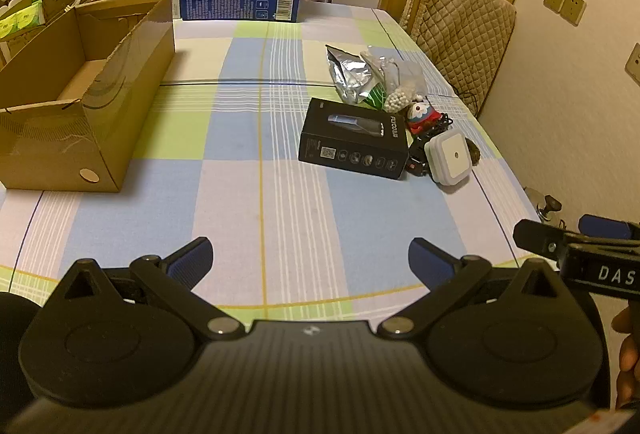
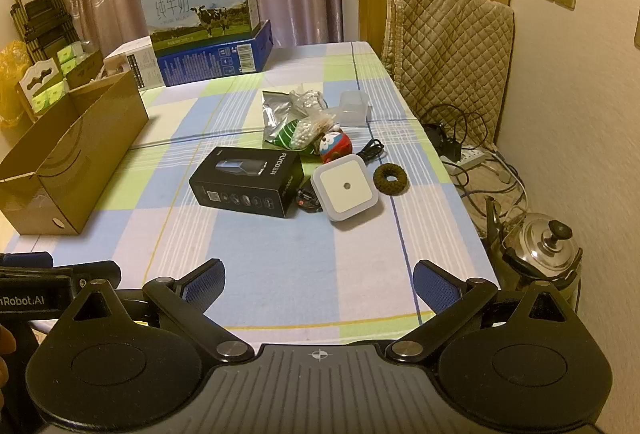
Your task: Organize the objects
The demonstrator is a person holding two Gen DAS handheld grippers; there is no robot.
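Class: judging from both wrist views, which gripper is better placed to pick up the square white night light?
Probably the right gripper: the night light lies almost straight ahead; from the left gripper it sits far right.

A woven checked cloth (image 2: 280, 274) is seen spread over the table, matt and smooth, and on it a plain brown cardboard box (image 2: 72, 162) with a dull, slightly scuffed face. Beside the black box (image 2: 248, 180) of glossy printed card, a crinkled silver foil pouch (image 2: 276, 110) and a smooth white plastic night light (image 2: 345, 188) are shown. Right of the cloth, a polished metal kettle (image 2: 536, 246) is caught gleaming.
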